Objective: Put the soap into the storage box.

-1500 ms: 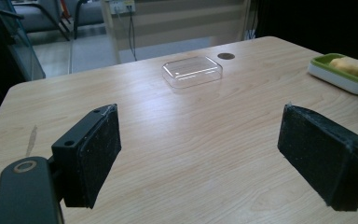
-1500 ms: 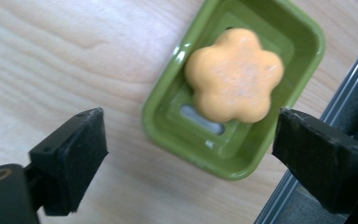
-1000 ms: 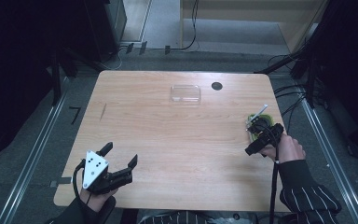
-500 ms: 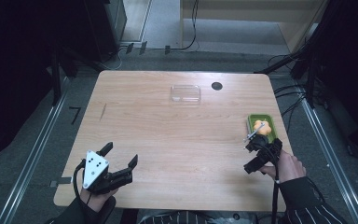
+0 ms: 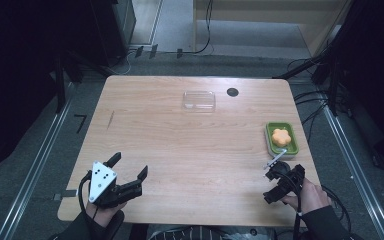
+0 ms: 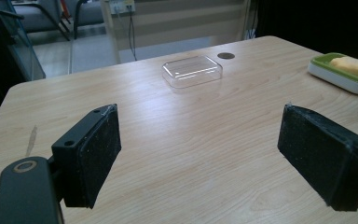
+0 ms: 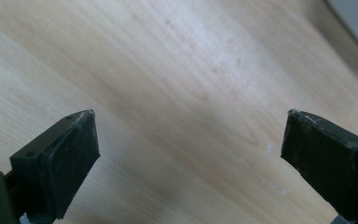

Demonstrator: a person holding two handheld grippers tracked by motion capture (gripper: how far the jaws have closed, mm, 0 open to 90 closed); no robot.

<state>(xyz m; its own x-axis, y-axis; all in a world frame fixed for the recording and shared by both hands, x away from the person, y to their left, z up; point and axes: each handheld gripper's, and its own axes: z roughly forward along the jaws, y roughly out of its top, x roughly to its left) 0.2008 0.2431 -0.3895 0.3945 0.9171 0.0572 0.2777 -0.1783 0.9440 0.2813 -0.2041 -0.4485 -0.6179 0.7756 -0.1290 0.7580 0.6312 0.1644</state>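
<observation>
Resting low over the near right part of the table [image 5: 180, 150], the right gripper [image 5: 279, 181] is held with its jaws spread wide and nothing between them; in the right gripper view bare wood grain is seen between the two black pads [image 7: 70, 154]. Just ahead of this gripper, and slightly to its outer side, a green soap dish [image 5: 281, 141] is set near the table's right edge, and an orange flower-shaped soap [image 5: 281, 136] lies inside it, apart from the jaws. Because the dish is shallow and open at the top, the soap is kept in place yet left easy to reach from above. The gripper's empty, wide stance is judged to suit either a release just finished or a fresh approach; which of the two cannot be told.

The left gripper [image 5: 128, 176] is parked near the front left of the table, likewise fully open and holding nothing, its pads [image 6: 95, 149] turned toward the middle of the table. Well ahead of it, toward the far edge, a clear plastic lid [image 6: 192, 71] lies flat, with a small dark round mark [image 6: 226, 55] just beyond. The lid's shape is judged to match the dish, so it is probably meant to cover the soap; the left gripper's open, forward-facing posture would suit reaching for it.
</observation>
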